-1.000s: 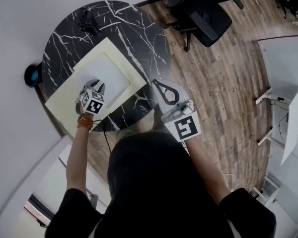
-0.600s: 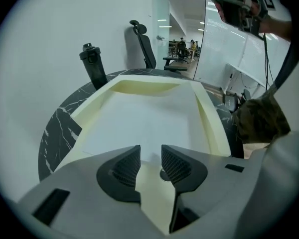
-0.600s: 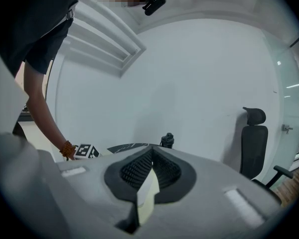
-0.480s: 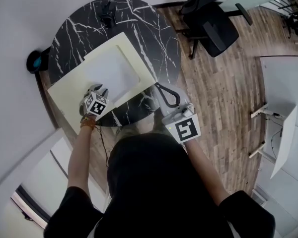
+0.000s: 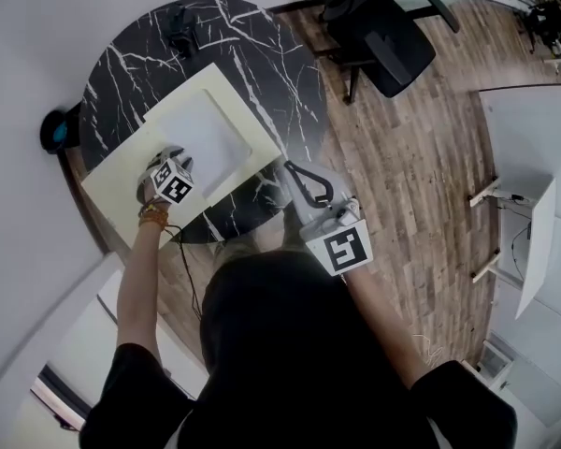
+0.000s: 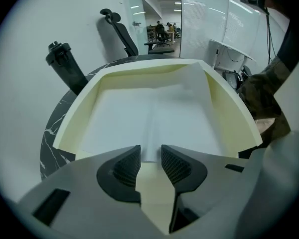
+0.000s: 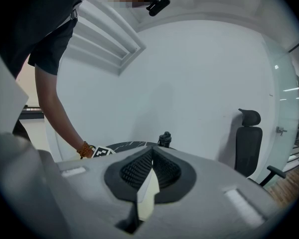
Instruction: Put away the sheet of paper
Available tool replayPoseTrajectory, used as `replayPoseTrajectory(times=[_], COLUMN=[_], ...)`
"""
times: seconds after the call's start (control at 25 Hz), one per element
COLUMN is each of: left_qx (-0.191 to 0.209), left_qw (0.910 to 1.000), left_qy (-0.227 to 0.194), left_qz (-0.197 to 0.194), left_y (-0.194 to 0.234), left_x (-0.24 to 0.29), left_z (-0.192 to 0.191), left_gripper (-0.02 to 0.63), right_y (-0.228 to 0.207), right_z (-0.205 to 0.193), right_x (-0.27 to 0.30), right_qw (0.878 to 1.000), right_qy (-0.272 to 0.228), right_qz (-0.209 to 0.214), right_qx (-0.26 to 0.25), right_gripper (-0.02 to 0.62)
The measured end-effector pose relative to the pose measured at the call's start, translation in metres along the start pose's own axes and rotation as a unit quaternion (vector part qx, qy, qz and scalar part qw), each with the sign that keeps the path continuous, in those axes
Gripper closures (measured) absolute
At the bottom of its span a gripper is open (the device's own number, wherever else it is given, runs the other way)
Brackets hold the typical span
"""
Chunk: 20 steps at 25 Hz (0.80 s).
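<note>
left tongs (image 6: 150, 158) had just been opening, now apart, nothing pinched, pointing steeply down. the sheet of paper (image 5: 198, 131) lay flat just past the tips, inside the open cream folder (image 5: 112, 193) on the worktop (image 5: 262, 54). right tongs (image 7: 151, 156) together, empty, well off to the side. sheet looked released; folder not yet closed.
</note>
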State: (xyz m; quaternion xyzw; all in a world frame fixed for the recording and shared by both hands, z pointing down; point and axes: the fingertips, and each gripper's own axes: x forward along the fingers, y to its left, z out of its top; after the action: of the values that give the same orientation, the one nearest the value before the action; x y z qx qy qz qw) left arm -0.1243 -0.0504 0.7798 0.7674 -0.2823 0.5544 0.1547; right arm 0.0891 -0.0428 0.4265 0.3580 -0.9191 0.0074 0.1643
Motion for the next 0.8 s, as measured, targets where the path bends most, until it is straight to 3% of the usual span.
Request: replayPoseTrajectory(times=[0.16, 0.32, 0.52, 0.8], left_qx=[-0.045, -0.071, -0.017, -0.006], left_qw=[0.9956, 0.9807, 0.9849, 0.9853], left_qy=[-0.082, -0.168, -0.144, -0.136], left_qz=[0.007, -0.071, -0.095, -0.103], left_y=[0.0, -0.033, -0.066, -0.076], left_x=[-0.041, -0.056, -0.018, -0.008], left_z=[0.043, 0.102, 0.128, 0.149], left_gripper=[0.463, 0.468, 0.472, 0.472], right_y=[-0.008, -0.018, -0.026, -0.037], right_z=[0.0, -0.006, -0.008, -0.018], right_x=[-0.006, -0.008, -0.015, -0.023], right_qw=[1.0, 1.0, 1.0, 0.999], right_qy=[-0.008, -0.004, -0.002, -0.003], right_qz=[-0.012, -0.022, -0.026, -0.041], right_qx=[0.009, 0.012, 0.014, 0.023], right_gripper=[0.595, 0.595, 0.595, 0.595])
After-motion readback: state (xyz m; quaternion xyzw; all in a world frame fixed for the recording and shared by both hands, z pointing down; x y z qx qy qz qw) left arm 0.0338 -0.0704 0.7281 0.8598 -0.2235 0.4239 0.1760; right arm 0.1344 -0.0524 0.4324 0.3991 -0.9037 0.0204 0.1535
